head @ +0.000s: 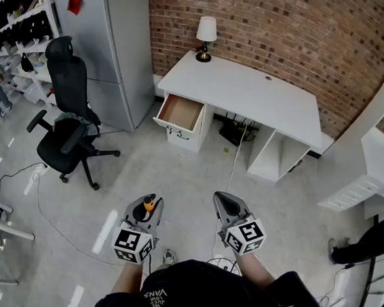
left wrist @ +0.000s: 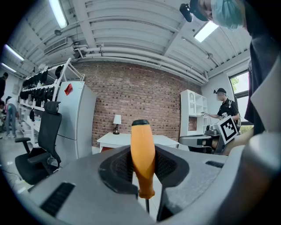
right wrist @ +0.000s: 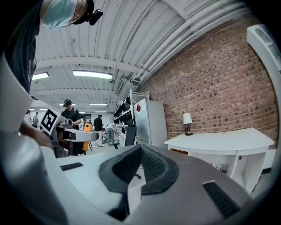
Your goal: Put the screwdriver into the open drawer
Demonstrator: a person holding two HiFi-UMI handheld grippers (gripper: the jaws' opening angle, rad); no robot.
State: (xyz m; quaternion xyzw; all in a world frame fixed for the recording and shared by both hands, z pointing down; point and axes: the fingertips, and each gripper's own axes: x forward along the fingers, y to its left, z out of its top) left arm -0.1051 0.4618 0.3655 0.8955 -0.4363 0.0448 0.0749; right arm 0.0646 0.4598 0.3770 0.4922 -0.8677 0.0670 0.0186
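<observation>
An orange-handled screwdriver stands upright between the jaws of my left gripper, handle up and thin shaft pointing down. In the left gripper view the pads press on both sides of the handle. My right gripper is beside it, jaws together with nothing between them. From the right gripper view the screwdriver shows at the left. The open drawer, with a wooden inside, juts out of the white desk several steps ahead. Both grippers are held level, far short of it.
A table lamp stands on the desk's far corner by the brick wall. A black office chair and a grey cabinet are at the left. Cables trail on the floor near the desk. White shelving is at the right.
</observation>
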